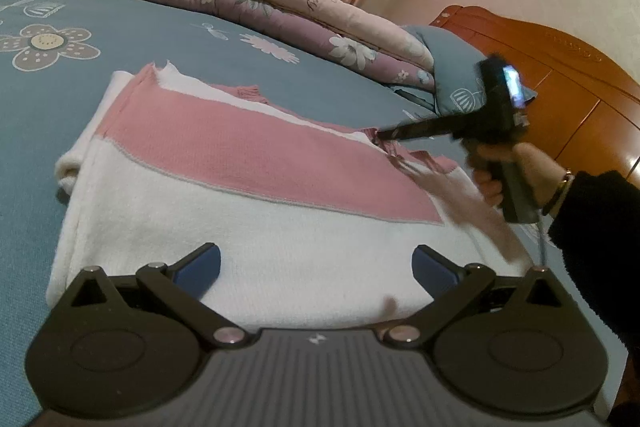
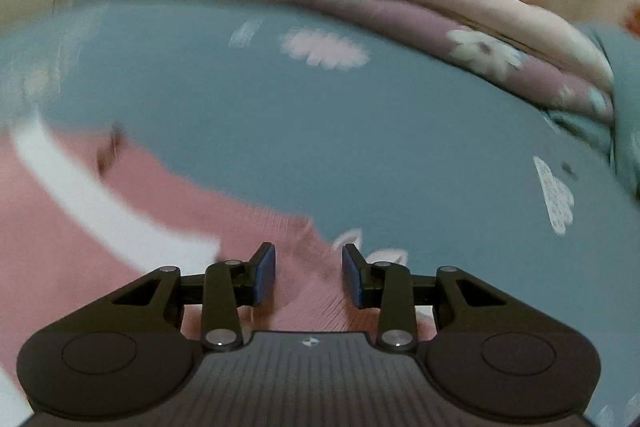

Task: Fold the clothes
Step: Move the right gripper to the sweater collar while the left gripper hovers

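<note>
- A pink-and-white knitted garment with a fringed edge lay folded on the blue floral bed.
- The left gripper hovered released above it.
- The right gripper stood released over its pink fringe.

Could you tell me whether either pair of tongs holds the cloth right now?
Neither: left tongs gape over the cloth; right tongs straddle its pink corner, unpinched.
</note>
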Demonstrator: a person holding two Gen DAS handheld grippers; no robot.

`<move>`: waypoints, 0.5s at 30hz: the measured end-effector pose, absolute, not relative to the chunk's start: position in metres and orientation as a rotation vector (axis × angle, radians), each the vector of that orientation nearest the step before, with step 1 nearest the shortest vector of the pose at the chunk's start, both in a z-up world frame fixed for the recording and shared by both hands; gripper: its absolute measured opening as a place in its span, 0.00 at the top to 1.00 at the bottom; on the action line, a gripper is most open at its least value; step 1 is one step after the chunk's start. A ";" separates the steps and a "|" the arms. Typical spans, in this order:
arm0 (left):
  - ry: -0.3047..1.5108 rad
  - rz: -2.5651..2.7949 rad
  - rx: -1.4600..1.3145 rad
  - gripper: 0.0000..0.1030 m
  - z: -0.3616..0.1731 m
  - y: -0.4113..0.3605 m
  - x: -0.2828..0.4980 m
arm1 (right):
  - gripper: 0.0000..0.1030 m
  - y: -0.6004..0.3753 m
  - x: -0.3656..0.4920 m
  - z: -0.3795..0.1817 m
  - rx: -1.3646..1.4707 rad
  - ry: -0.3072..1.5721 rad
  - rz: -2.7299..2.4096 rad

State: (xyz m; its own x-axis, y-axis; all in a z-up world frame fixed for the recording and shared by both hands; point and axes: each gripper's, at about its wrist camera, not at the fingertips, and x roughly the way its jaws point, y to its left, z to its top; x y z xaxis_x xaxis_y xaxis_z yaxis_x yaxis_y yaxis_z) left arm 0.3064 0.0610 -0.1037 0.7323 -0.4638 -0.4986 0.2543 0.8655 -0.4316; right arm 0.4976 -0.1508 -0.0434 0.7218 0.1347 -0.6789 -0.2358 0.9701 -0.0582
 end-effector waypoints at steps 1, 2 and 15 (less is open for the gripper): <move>0.636 -0.404 -0.351 0.02 -0.104 0.061 0.306 | 0.59 -0.158 0.493 -0.035 -0.111 0.724 0.208; 0.637 -0.404 -0.356 0.02 -0.104 0.062 0.306 | 0.58 -0.166 0.488 -0.029 -0.081 0.722 0.207; 0.621 -0.373 -0.420 0.02 -0.097 0.069 0.307 | 0.50 -0.107 0.479 -0.062 0.107 0.886 0.452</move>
